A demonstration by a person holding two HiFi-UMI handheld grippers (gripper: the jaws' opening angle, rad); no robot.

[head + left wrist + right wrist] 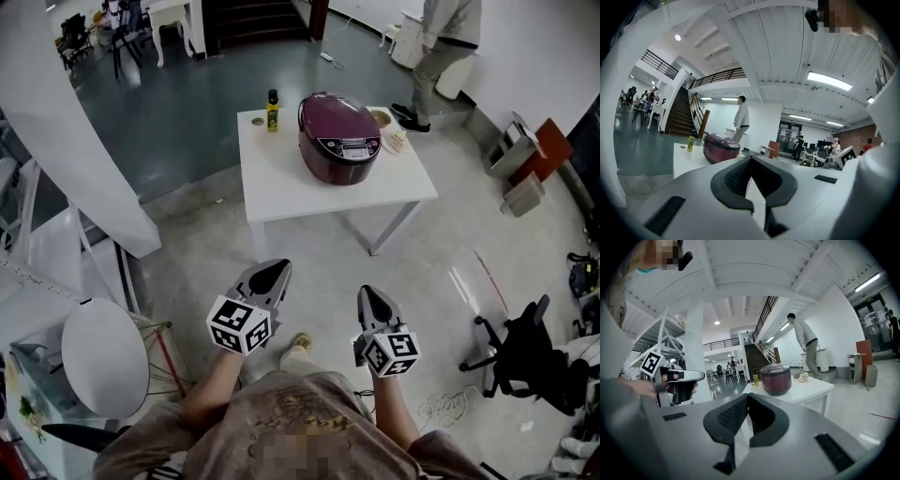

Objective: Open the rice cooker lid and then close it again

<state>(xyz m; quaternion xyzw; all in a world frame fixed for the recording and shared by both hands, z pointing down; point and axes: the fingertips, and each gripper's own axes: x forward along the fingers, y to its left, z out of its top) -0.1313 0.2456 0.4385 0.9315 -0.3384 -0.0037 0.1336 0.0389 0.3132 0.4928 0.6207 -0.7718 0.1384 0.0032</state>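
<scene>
A dark red rice cooker [338, 138] with its lid down stands on a white table [281, 183], well ahead of me across the floor. Both gripper views show it far off: rice cooker [721, 146], rice cooker [776, 378]. My left gripper [278, 271] is held at waist height, its jaws together, nothing between them. My right gripper [368, 293] is beside it, jaws also together and empty. In their own views the left gripper [750, 161] and right gripper [748, 397] point at the table, tips touching.
A yellow bottle [273, 112] and a small dish [258, 121] stand at the table's back left, a bowl and a cup [395, 139] at its back right. A person [442, 47] stands beyond the table. A round white stool [105, 356] is at my left, an office chair [520, 361] at my right.
</scene>
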